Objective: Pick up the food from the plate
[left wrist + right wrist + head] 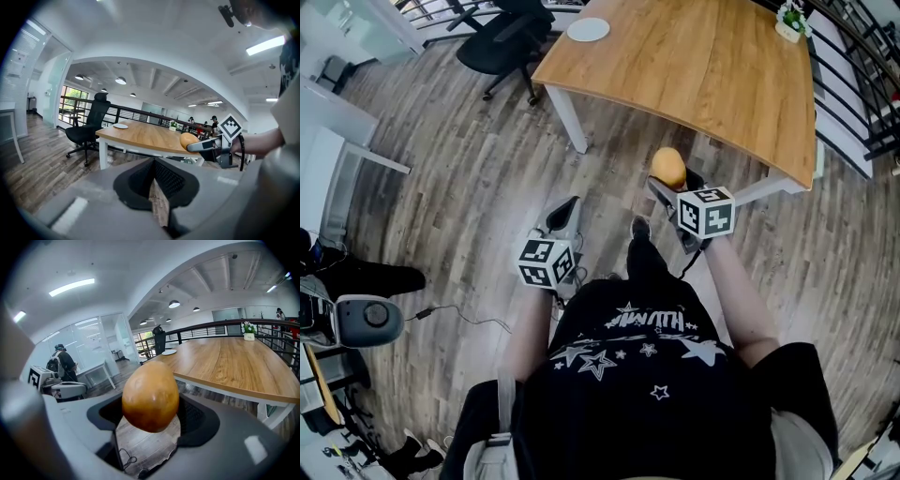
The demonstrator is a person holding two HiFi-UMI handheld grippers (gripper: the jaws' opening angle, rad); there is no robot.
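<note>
**Head view.** A wooden table (694,66) is seen ahead of the person. A white plate (588,29) is set on the table's far left corner, and a small plant (790,21) at its far right corner. A black chair (502,42) is parked just left of the table. The food (668,165), a round orange-brown piece, is clamped in the right gripper (675,186) and is held off the table, over the floor just before the table's near edge. The left gripper (568,210) is held further back from the table, also over the floor, with its jaws brought to a single point.

**Left gripper view.** The left gripper's (152,164) jaws are pressed together at their tips and nothing is held between them. Beyond them the table (140,133) is seen, with the plate (120,125) at its left end and the chair (89,124) beside that end. The food (188,139) is seen in the right gripper (206,144), level with the table's right end and clear of the top.

**Right gripper view.** The food (151,397) is gripped between the right gripper's (150,414) widely spread jaws. The table (234,362) is seen to the right, with the plate (168,352) at its far end and the plant (249,329) further along.
</note>
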